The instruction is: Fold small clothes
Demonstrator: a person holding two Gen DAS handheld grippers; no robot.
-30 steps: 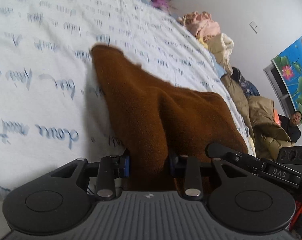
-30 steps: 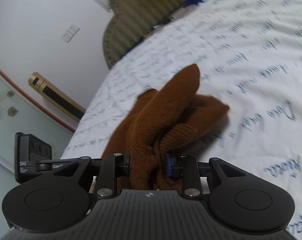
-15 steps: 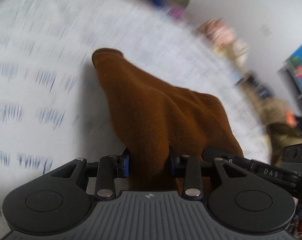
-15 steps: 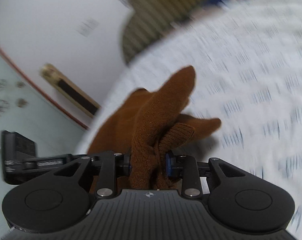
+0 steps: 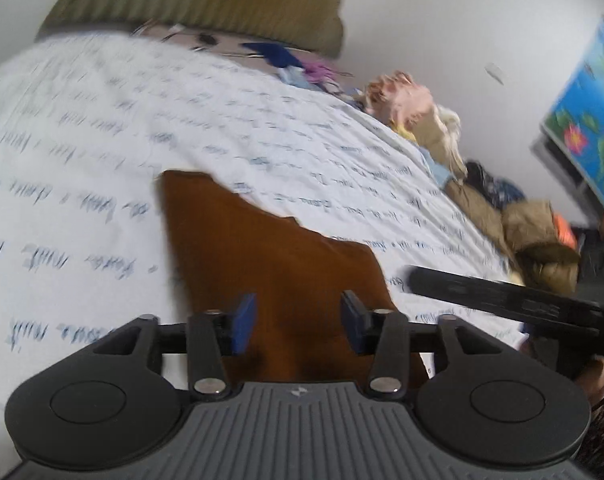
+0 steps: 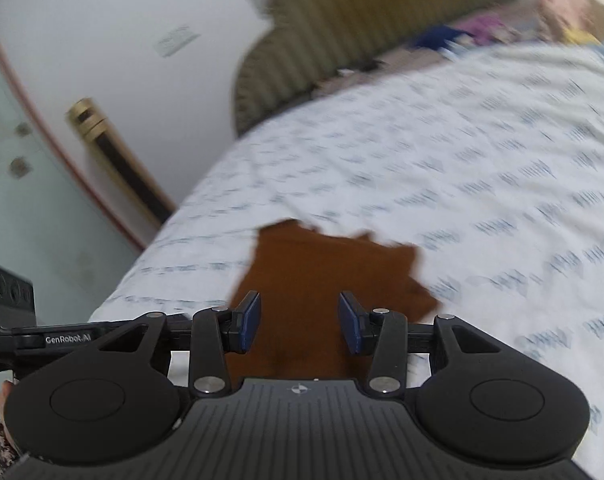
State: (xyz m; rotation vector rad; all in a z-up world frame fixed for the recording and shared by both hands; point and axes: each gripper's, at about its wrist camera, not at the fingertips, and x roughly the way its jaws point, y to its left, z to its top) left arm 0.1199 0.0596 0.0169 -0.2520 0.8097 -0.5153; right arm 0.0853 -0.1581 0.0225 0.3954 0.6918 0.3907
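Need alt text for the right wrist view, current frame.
The right hand-held gripper is open above a brown garment lying flat on a white bedsheet printed with blue script. An olive striped headboard stands behind the bed; the left hand-held gripper shows at the left edge.

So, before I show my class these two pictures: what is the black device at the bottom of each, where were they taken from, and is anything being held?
Each picture comes from a camera mounted on a hand-held gripper, looking forward along its two blue-padded fingers. One shows the left gripper, the other the right gripper. A person holds them; there is no robot arm. Both stand open, holding nothing. Beyond them a brown knitted garment lies on a bed's white sheet printed with blue writing. Other clothes are piled along the far edge.
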